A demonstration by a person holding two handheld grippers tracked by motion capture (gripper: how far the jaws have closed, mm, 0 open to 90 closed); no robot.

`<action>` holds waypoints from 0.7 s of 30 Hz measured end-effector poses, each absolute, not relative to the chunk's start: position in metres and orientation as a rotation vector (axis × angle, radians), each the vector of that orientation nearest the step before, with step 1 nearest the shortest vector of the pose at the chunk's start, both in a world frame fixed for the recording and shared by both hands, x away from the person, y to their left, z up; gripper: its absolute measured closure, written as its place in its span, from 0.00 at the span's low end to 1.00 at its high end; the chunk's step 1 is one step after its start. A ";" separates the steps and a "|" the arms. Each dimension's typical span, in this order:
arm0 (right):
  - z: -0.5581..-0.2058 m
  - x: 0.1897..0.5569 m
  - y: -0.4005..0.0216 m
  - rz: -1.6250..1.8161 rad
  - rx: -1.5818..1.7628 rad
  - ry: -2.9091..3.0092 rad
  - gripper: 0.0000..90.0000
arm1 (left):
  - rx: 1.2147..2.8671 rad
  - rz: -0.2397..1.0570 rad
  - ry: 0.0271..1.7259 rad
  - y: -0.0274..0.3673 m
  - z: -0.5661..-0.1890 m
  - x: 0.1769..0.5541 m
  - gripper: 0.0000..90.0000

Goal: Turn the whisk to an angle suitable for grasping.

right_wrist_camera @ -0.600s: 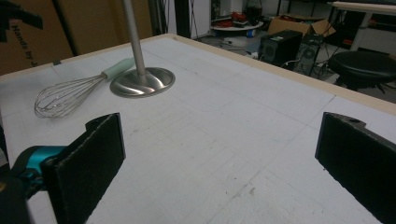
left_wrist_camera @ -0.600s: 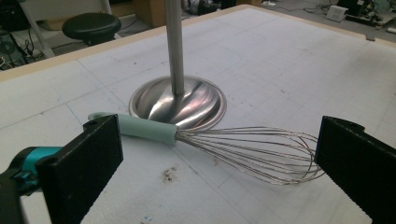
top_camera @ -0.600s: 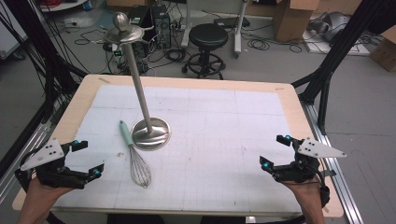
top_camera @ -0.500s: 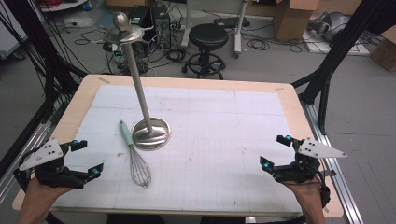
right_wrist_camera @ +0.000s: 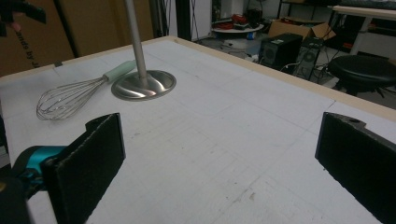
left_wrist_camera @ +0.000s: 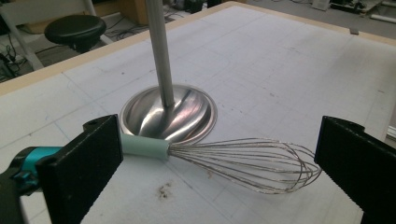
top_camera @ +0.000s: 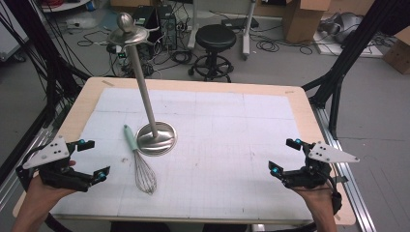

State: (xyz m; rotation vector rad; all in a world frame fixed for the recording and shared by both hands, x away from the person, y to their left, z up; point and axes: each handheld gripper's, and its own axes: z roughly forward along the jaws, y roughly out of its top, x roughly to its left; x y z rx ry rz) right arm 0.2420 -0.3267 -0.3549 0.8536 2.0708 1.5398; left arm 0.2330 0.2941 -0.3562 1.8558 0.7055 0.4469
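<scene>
— Whisk (top_camera: 140, 164) first: where does it lie?

— Flat on the white mat (top_camera: 232, 145), left of the middle. Its pale green handle points to the far side and sits just beside the round base of the metal stand (top_camera: 155, 137), on that base's left; whether the two touch I cannot tell. The wire loops point to the near edge.

— And the stand?

— Upright, a thin pole rising from the base to a small dish with a knob on top.

— What about the left gripper (top_camera: 87, 158)?

— It hovers at the near left of the table (top_camera: 300, 104), left of the whisk and apart from it. Its jaws stand wide with nothing held. In the left gripper view the whisk (left_wrist_camera: 224, 161) lies across the gap ahead of the jaws, beyond them on the mat, with the stand's base (left_wrist_camera: 169, 113) just behind the handle.

— The right gripper (top_camera: 285, 155)?

— Near right corner, well apart from the whisk, jaws wide too, holding nothing. In the right gripper view the whisk (right_wrist_camera: 70, 95) and stand (right_wrist_camera: 142, 84) sit far off at the left.
</scene>
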 end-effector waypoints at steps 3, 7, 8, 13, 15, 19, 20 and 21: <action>-0.356 0.243 -0.325 1.542 0.852 2.074 0.00 | 1.866 0.442 0.696 0.293 -0.353 0.237 0.02; -0.355 0.242 -0.324 1.543 0.851 2.080 0.00 | 1.902 0.437 0.687 0.288 -0.347 0.246 0.02; -0.355 0.242 -0.325 1.545 0.846 2.078 0.00 | 1.914 0.435 0.680 0.285 -0.344 0.249 0.02; -0.355 0.242 -0.326 1.544 0.852 2.073 0.00 | 1.945 0.417 0.667 0.275 -0.336 0.256 0.02; -0.355 0.242 -0.326 1.549 0.850 2.073 0.00 | 1.963 0.418 0.658 0.270 -0.333 0.261 0.02; -0.354 0.241 -0.327 1.552 0.848 2.070 0.00 | 2.010 0.429 0.645 0.260 -0.331 0.269 0.04; -0.354 0.241 -0.327 1.547 0.843 2.071 0.00 | 2.010 0.429 0.645 0.260 -0.331 0.269 0.05; -0.354 0.241 -0.327 1.546 0.845 2.072 0.00 | 2.033 0.414 0.629 0.256 -0.330 0.274 0.06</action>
